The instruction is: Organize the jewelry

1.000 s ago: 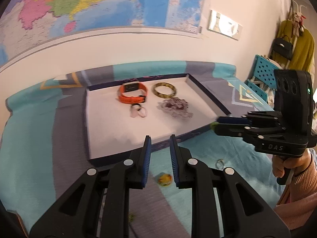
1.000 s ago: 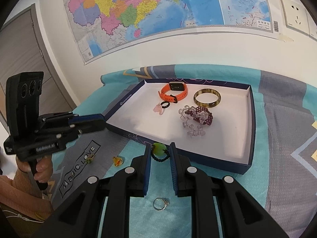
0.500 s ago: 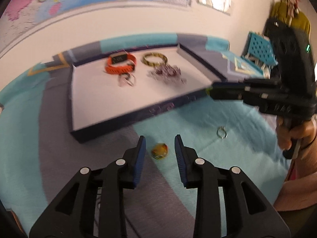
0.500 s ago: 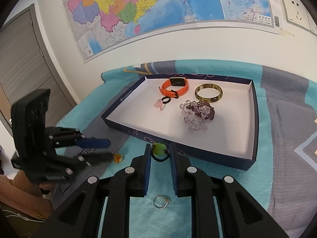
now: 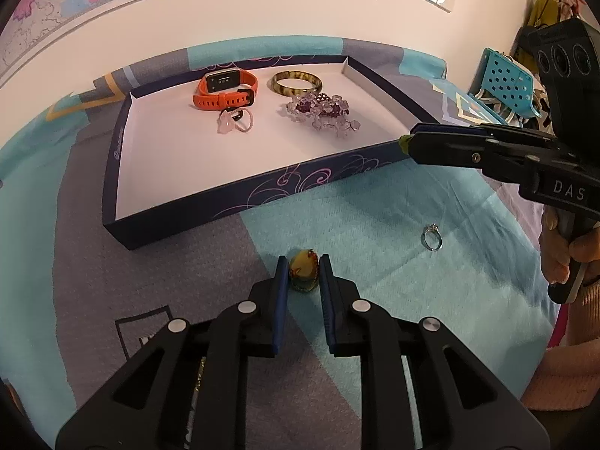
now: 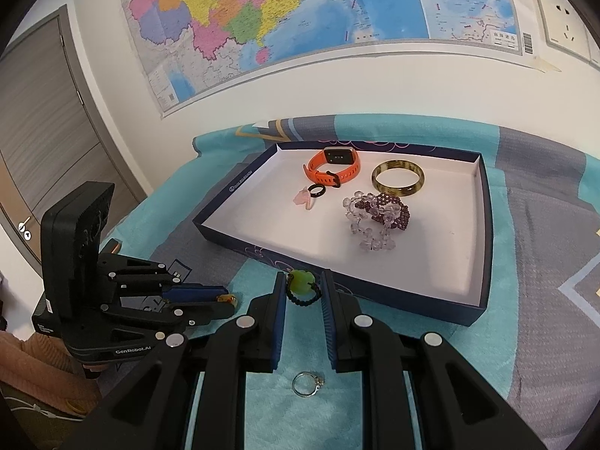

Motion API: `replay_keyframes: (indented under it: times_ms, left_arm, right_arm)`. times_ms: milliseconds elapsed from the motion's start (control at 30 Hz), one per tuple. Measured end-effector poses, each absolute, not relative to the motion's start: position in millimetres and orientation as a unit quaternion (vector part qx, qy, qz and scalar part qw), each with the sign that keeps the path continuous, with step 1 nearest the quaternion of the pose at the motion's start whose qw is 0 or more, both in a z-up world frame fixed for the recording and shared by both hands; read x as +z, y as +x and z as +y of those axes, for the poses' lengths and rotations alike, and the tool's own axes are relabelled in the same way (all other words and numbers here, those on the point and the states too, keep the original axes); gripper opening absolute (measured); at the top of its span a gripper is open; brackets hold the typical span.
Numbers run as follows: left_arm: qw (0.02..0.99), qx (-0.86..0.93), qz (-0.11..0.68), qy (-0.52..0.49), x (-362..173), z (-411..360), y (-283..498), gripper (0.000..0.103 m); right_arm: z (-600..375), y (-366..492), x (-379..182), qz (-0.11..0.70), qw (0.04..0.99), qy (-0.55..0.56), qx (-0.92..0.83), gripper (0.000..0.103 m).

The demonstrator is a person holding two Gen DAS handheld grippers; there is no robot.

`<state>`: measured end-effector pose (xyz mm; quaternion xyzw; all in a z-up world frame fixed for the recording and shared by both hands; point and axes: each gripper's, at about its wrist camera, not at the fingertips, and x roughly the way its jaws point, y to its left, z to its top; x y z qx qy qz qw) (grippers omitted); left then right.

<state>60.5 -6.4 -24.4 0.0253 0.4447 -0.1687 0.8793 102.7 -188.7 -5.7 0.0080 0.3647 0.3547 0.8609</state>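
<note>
A dark blue tray (image 5: 232,202) (image 6: 412,300) holds an orange watch (image 5: 225,90), a tortoiseshell bangle (image 5: 296,84), a purple bead bracelet (image 5: 322,112) and small rings (image 5: 234,120). My left gripper (image 5: 303,273) is down on the cloth with its fingers on either side of an amber pendant (image 5: 303,274). My right gripper (image 6: 303,288) is shut on a green bead with a black cord (image 6: 302,287) and holds it just before the tray's near wall; it shows from the side in the left wrist view (image 5: 407,142). A silver ring (image 5: 431,238) (image 6: 307,384) lies on the cloth.
The patterned teal and grey cloth (image 5: 93,281) covers the table. A wall with a map (image 6: 300,18) stands behind the tray. A blue perforated basket (image 5: 502,82) and hanging clothes are at the far right. A door (image 6: 45,131) is at the left.
My left gripper has dropped towards the cloth and its fingers now flank the amber pendant. My right gripper has kept the green bead and stayed near the tray's front wall.
</note>
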Motion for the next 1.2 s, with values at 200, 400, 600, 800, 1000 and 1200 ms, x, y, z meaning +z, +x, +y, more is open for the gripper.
replay_keyframes:
  times_ms: [200,400,600,800,1000,1200]
  left_arm:
    - [0.888,-0.167,0.429,0.015,-11,-2,62,0.017]
    - [0.897,-0.164,0.41,0.01,4,0,66,0.017]
    - [0.903,-0.162,0.397,0.009,14,0,71,0.017]
    - [0.906,-0.157,0.392,0.007,18,1,79,0.017]
    - [0.908,-0.156,0.389,0.004,20,3,87,0.017]
    - [0.906,-0.157,0.393,-0.01,20,7,99,0.017]
  right_arm:
    - [-188,105,-3,0.361,0.863,0.006,0.354,0.017]
    - [-186,109,1,0.356,0.865,0.002,0.353,0.017]
    - [-183,115,3,0.354,0.866,-0.002,0.353,0.017]
    - [-181,122,5,0.353,0.866,0.0,0.355,0.017]
    - [-177,129,7,0.351,0.867,-0.003,0.354,0.017]
    - [-176,141,9,0.351,0.869,-0.004,0.349,0.017]
